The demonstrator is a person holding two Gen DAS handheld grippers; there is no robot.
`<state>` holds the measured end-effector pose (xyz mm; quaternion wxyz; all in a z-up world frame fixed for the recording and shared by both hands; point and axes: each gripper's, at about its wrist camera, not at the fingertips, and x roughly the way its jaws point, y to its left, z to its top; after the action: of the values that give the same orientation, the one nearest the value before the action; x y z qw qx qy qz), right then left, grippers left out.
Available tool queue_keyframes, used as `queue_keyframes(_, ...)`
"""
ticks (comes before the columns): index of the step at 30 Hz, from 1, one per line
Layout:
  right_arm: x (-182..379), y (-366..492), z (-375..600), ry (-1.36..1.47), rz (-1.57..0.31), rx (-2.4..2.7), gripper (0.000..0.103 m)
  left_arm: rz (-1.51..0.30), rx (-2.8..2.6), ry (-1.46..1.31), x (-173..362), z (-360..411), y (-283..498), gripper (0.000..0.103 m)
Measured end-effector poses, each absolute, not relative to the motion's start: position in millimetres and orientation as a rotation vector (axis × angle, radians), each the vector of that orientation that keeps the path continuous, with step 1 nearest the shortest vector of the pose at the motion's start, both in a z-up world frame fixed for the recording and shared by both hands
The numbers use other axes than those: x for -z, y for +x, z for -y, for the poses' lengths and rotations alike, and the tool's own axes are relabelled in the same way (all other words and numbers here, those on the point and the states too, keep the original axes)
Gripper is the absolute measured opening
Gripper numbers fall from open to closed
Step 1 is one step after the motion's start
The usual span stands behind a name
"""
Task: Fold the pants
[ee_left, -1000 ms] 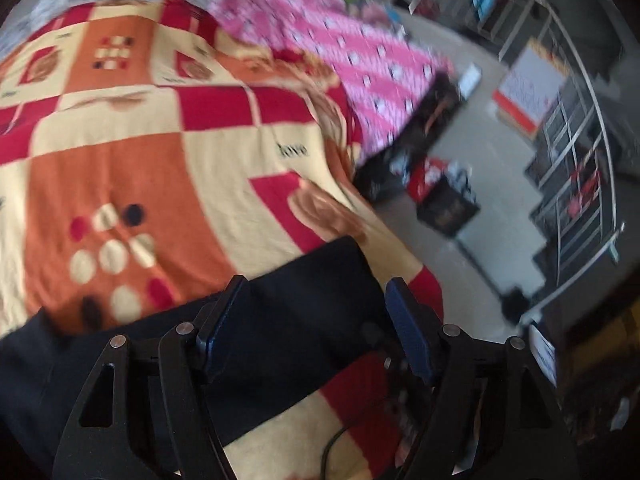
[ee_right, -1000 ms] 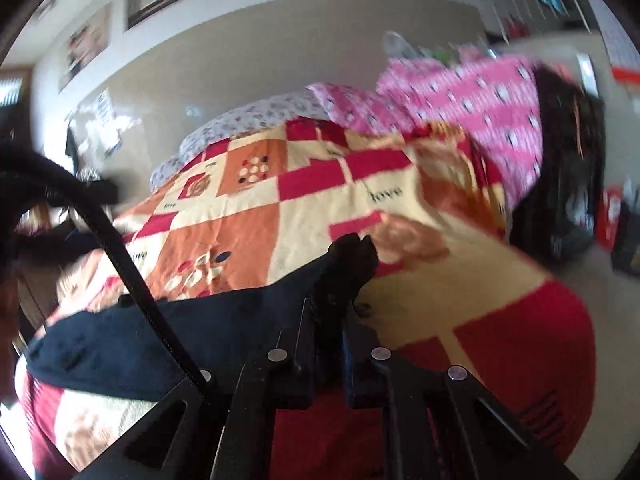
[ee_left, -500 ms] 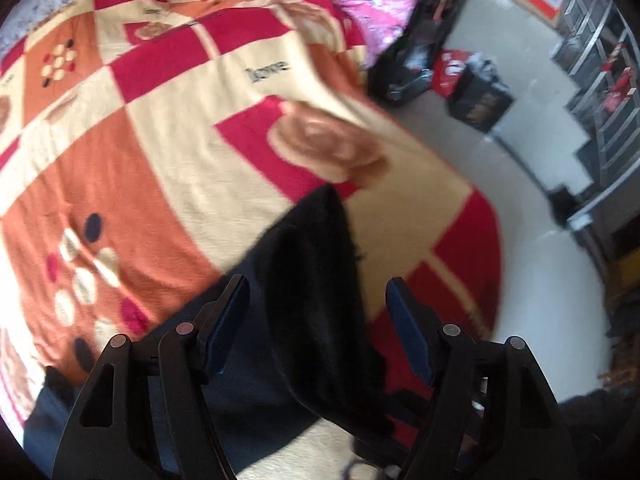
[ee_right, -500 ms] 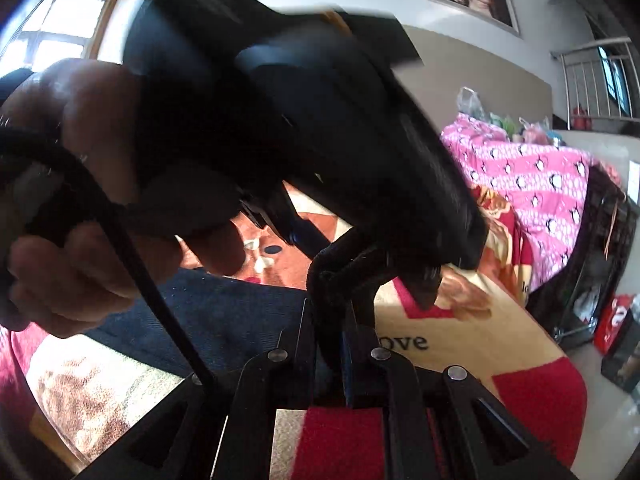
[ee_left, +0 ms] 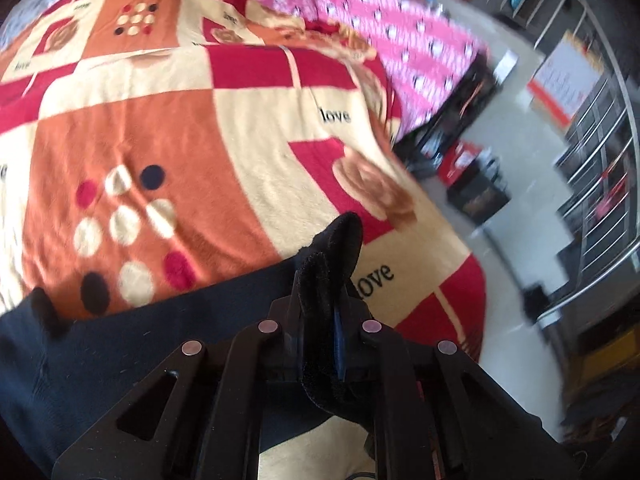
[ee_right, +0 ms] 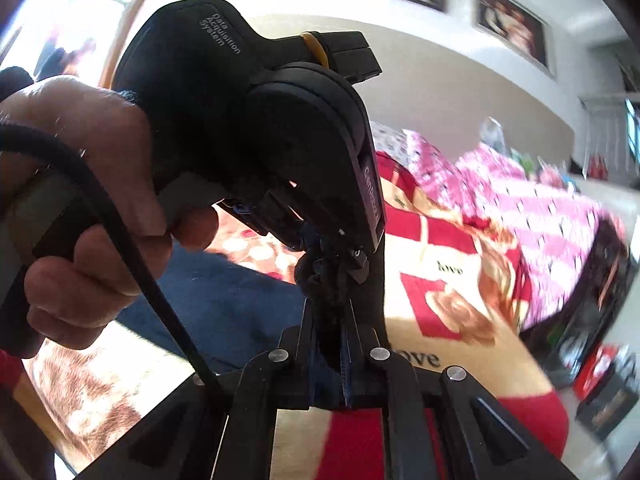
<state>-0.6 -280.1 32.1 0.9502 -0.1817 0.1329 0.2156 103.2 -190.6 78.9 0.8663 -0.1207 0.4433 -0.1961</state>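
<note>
Dark navy pants (ee_left: 132, 344) lie across the patterned blanket (ee_left: 160, 132) on the bed. My left gripper (ee_left: 320, 300) is shut on a bunched end of the pants (ee_left: 336, 248), which sticks up between the fingers. My right gripper (ee_right: 330, 320) is shut on the same dark cloth (ee_right: 320, 276), lifted above the bed. In the right wrist view the left gripper's body (ee_right: 256, 128) and the hand holding it (ee_right: 76, 184) fill the left, right above my right fingertips. The rest of the pants (ee_right: 224, 300) trails left on the blanket.
A pink patterned cover (ee_left: 400, 36) lies at the bed's far right. The bed edge drops to a pale floor (ee_left: 504, 184) with dark bags and boxes (ee_left: 476, 196). A metal railing (ee_left: 600, 168) stands at the right. Framed pictures (ee_right: 508, 28) hang on the wall.
My left gripper, open half a second ago, has shut on the pants end beside my right gripper. The right gripper stays shut on the cloth and has lifted it.
</note>
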Motion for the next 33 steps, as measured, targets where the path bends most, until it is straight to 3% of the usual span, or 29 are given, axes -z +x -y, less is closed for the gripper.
queue_keyframes(12,-31,-26,157,-0.578,-0.285,-0.66,0.008,-0.867,0.312,-0.406,-62,44,56,0.009)
queue_keyframes(19,-19,-30,110,-0.637,-0.329,-0.731,0.008,-0.877,0.293,-0.449,-40,6,43,0.009)
queue_keyframes(21,-15,-30,107,-0.648,-0.336,-0.736,0.009,-0.875,0.288,-0.455,-36,3,43,0.011)
queue_keyframes(22,-12,-29,106,-0.652,-0.341,-0.736,0.009,-0.877,0.275,-0.451,-33,1,43,0.016)
queue_keyframes(27,-12,-22,115,-0.6,-0.405,-0.82,0.026,-0.839,0.216,-0.468,-35,-10,31,0.02)
queue_keyframes(29,-21,-27,132,-0.526,-0.429,-0.927,0.042,-0.794,0.123,-0.406,-48,-10,19,0.021)
queue_keyframes(33,-51,-17,191,-0.439,-0.412,-1.017,0.043,-0.666,0.065,-0.358,-79,-4,-3,0.022)
